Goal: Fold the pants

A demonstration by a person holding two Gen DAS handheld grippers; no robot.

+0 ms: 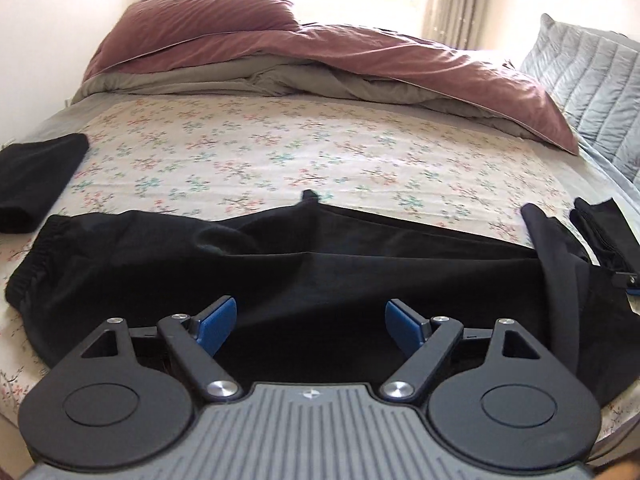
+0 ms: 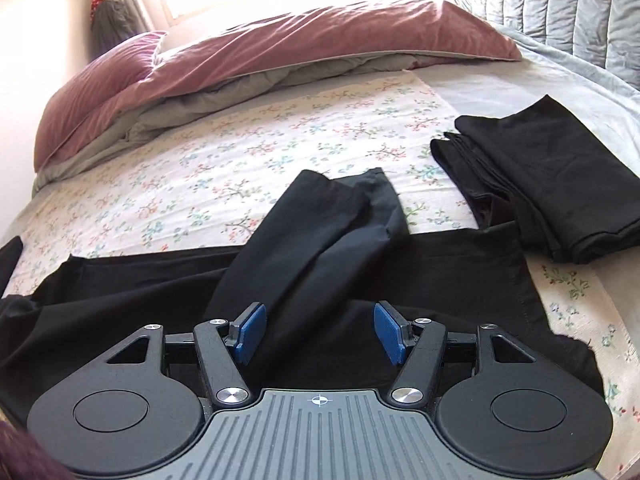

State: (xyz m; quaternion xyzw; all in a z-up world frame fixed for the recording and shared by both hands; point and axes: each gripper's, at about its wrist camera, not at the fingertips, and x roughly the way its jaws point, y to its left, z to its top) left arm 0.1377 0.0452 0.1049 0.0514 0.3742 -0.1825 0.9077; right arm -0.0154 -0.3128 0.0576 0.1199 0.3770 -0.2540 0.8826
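Observation:
Black pants (image 1: 304, 272) lie stretched sideways across the floral bed sheet (image 1: 280, 148), waistband at the left (image 1: 36, 264). My left gripper (image 1: 310, 322) is open above the middle of the pants, blue pads apart, holding nothing. In the right wrist view the leg end of the pants (image 2: 460, 272) lies flat, with one leg flipped over it and pointing away (image 2: 332, 224). My right gripper (image 2: 320, 330) is open above that leg end, empty. A small part of the right gripper shows at the right edge of the left wrist view (image 1: 628, 280).
A stack of folded black garments (image 2: 560, 184) lies on the right of the bed. Another folded black garment (image 1: 36, 176) lies at the left. A mauve duvet (image 1: 320, 52) and pillow (image 1: 208, 8) are heaped at the far side. A grey quilted cushion (image 1: 592, 92) stands at the right.

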